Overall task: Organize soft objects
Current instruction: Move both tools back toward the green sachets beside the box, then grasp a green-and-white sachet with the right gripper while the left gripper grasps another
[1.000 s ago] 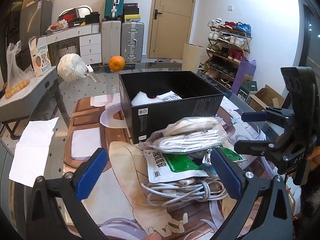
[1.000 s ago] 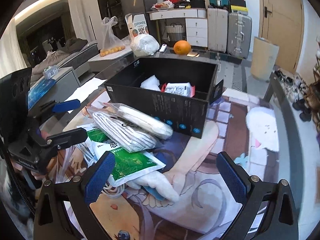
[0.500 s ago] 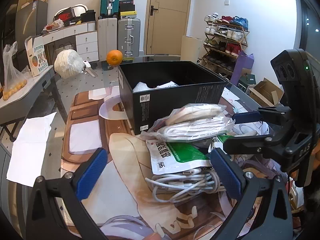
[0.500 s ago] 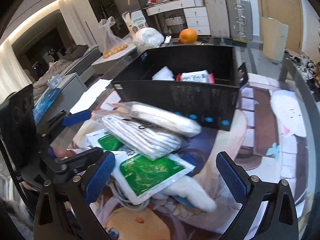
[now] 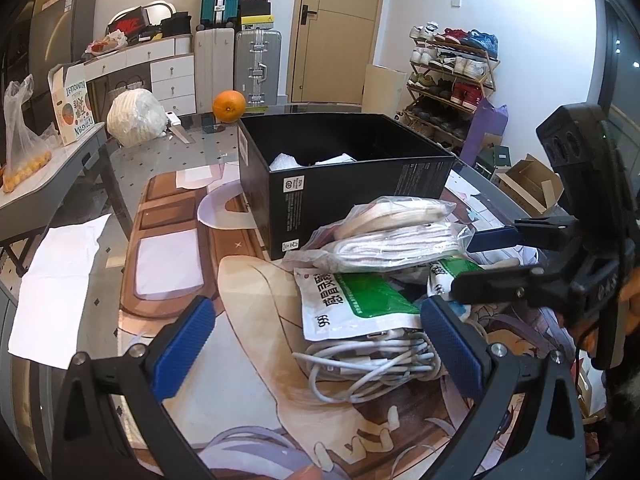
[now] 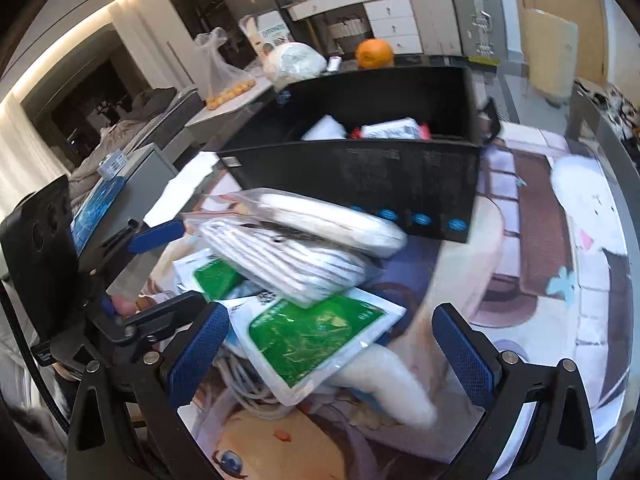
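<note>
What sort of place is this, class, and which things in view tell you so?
Most likely a lived-in home, near its entrance: a shoe rack full of shoes, suitcases by the door, and a bed in the next room.

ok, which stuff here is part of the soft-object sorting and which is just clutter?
Job:
- black box, some items already inside
- clear bags of white cloth
- green-and-white pouches
- left gripper and right gripper, jaws open

Lying about:
- orange
- white cable bundle
- suitcases
- shoe rack

Packets before box
</note>
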A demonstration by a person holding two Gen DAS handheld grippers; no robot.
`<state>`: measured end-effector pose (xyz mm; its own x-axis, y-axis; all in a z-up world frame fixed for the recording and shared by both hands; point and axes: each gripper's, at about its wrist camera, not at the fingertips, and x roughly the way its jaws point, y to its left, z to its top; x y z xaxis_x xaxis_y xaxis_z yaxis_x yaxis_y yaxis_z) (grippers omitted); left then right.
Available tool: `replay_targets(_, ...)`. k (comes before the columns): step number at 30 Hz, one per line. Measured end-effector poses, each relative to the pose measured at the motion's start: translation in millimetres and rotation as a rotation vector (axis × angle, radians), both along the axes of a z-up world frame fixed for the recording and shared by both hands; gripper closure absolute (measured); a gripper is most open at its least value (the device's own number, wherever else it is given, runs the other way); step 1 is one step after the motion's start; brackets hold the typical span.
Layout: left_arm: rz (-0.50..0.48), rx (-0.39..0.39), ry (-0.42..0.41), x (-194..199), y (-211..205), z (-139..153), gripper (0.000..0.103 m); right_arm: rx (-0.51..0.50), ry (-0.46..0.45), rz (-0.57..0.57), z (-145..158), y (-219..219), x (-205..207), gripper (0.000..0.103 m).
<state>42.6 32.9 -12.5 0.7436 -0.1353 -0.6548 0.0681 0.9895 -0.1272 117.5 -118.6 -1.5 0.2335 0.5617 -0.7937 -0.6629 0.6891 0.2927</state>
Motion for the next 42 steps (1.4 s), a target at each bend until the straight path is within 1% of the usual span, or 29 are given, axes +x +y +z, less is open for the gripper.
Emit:
replay_targets(3, -0.002, -0.001, 0.003, 1, 0, 0, 0.0, 0.019, 0.04, -0.019, -3, -5, 5, 0.001)
replay_targets(8, -0.006, 0.001, 0.006, 1, -1, -1, 0.0, 0.03, 0.066, -0.01, -4, 6, 4, 0.001)
replay_targets(13, -0.01, -0.001, 0.006, 0, -2, -2, 0.0, 0.015, 0.061, -0.002, -5, 16, 2, 0.001)
replay_targets(18, -0.01, -0.004, 0.007, 0, -1, -2, 0.0, -0.029, 0.031, 0.024, -7, 34, 4, 0.001)
replay_targets(22, -0.01, -0.012, 0.009, 0, 0, -2, 0.0, -0.043, 0.002, 0.049, -6, 35, 0, 0.001)
replay_targets(24, -0.012, -0.014, 0.011, 0, 0, -3, 0.0, -0.043, -0.007, 0.067, -6, 33, -2, 0.011)
replay_targets(28, -0.015, -0.014, 0.016, 1, 0, -3, 0.0, -0.035, -0.033, 0.082, -3, 31, -6, 0.018)
replay_targets(29, -0.016, -0.013, 0.016, 1, 0, -3, 0.0, -0.029, -0.047, 0.075, 0, 29, -5, 0.024)
replay_targets(34, -0.016, -0.015, 0.022, 1, 0, -3, 0.0, -0.03, -0.068, 0.108, 1, 22, -11, 0.03)
replay_targets(42, -0.013, -0.009, 0.027, 2, -1, -4, 0.0, -0.016, -0.115, 0.145, 7, 12, -26, 0.046)
